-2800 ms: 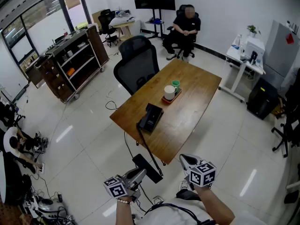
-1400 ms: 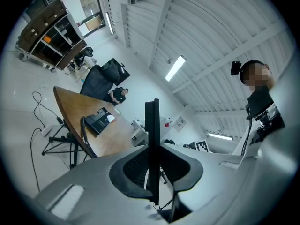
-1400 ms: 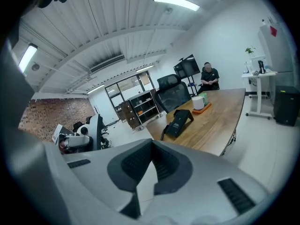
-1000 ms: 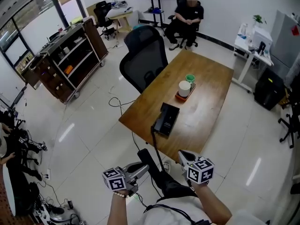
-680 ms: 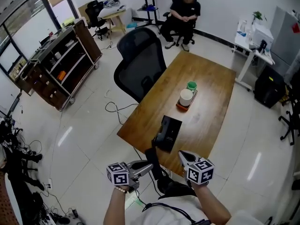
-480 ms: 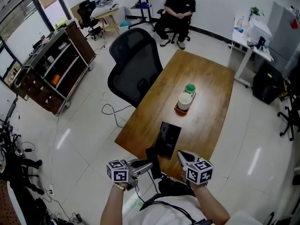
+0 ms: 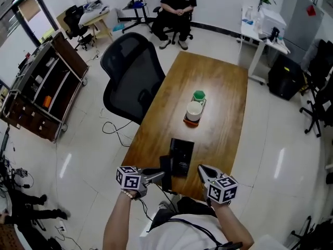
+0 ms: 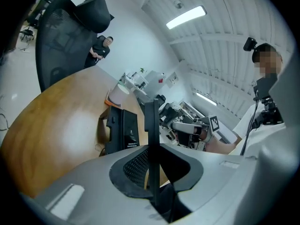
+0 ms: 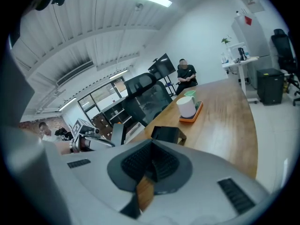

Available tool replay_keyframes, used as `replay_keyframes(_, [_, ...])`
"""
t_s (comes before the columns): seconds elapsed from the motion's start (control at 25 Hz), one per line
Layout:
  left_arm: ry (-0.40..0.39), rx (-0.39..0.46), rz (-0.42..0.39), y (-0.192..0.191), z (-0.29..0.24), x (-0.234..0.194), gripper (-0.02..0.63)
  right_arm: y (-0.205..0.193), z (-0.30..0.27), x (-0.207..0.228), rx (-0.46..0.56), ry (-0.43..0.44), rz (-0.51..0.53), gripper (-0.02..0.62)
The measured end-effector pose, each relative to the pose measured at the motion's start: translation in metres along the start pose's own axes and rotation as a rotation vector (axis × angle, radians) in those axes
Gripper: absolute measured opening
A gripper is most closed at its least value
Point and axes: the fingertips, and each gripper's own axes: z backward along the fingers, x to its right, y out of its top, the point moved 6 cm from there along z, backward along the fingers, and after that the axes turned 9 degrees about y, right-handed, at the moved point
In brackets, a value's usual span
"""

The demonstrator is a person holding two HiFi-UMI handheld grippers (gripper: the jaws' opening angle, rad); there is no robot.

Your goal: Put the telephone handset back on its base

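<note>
The black telephone base [image 7: 182,156] lies near the front end of the wooden table [image 7: 218,87]. My left gripper [image 7: 157,175] is shut on the black handset [image 7: 166,171], which hangs just left of the base by the table's front edge. In the left gripper view the handset [image 8: 151,123] shows edge-on as a thin upright bar between the jaws, with the base [image 8: 121,131] beyond it to the left. My right gripper [image 7: 203,171] hovers at the base's front right, shut with nothing in it. The right gripper view shows the base [image 9: 167,134] just ahead.
A white mug [image 7: 194,110] and a green cup [image 7: 199,95] stand on an orange tray mid-table. A black office chair [image 7: 132,74] stands at the table's left side. A person [image 7: 176,4] sits at the far wall. A cable [image 7: 143,206] trails on the floor below.
The view has closed in on the table. Both grippers have come up to its front edge, and the held handset now hangs right beside the base.
</note>
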Motion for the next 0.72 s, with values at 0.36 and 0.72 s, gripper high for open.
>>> replay_keyframes(0.36, [-0.075,-0.115,-0.015,0.023,-0.039,-0.037,0.069,0.000,0.005,-0.002,0.004,-0.162,0.013,0.000])
replay_keyframes(0.72, [-0.068,-0.210,-0.065,0.036,-0.067,-0.066,0.069,0.005,0.007,0.006,0.021,-0.204,0.004,0.000])
